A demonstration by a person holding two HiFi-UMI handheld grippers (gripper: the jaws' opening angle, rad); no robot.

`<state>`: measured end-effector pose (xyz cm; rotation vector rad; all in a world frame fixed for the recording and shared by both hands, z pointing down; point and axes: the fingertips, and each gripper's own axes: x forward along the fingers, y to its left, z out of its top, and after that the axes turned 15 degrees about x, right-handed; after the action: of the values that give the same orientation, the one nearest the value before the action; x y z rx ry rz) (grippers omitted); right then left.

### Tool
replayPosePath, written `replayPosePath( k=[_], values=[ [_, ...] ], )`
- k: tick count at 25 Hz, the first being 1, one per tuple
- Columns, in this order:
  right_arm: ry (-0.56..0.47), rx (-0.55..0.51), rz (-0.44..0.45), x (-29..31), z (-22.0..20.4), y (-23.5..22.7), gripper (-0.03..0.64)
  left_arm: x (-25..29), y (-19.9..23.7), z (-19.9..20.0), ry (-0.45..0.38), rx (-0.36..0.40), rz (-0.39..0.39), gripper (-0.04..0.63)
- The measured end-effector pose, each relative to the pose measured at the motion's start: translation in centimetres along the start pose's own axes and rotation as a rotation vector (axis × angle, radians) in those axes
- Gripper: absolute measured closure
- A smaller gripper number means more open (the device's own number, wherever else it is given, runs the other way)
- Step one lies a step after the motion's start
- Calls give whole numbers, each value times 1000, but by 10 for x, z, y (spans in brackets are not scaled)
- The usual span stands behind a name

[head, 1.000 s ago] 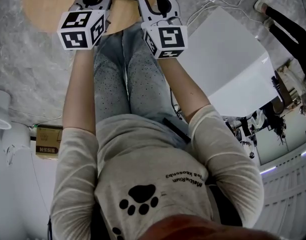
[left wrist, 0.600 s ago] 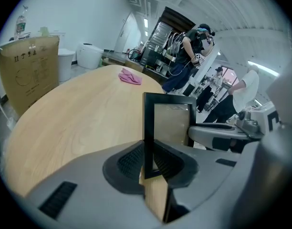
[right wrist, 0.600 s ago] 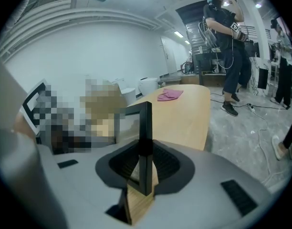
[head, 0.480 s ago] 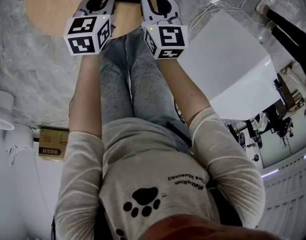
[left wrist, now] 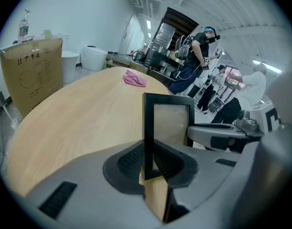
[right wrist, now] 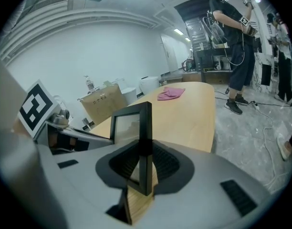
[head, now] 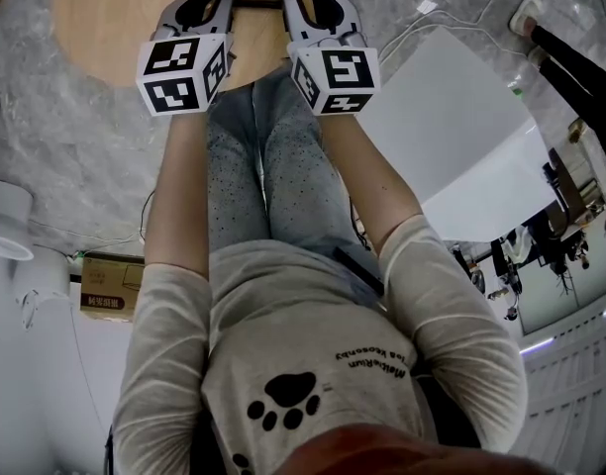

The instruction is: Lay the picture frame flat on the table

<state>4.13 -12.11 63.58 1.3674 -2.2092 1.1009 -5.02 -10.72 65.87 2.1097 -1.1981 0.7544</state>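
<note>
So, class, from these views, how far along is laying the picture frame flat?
Done: the left gripper clamps one side of the picture frame. In hand: the right gripper has just been closing its jaws on the other side. Left: the frame stands upright over the table, not yet flat.

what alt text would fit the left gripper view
The left hand-held gripper is shut on one side edge of an upright black frame. A pink cloth lies on the wooden table beyond.
</note>
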Motion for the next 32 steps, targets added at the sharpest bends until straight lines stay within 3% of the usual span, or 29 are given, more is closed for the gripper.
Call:
replayPosePath(
  k=[32],
  values=[
    [62, 34, 9, 58, 15, -29, 526, 37, 27, 17, 16, -51, 17, 534]
  ],
)
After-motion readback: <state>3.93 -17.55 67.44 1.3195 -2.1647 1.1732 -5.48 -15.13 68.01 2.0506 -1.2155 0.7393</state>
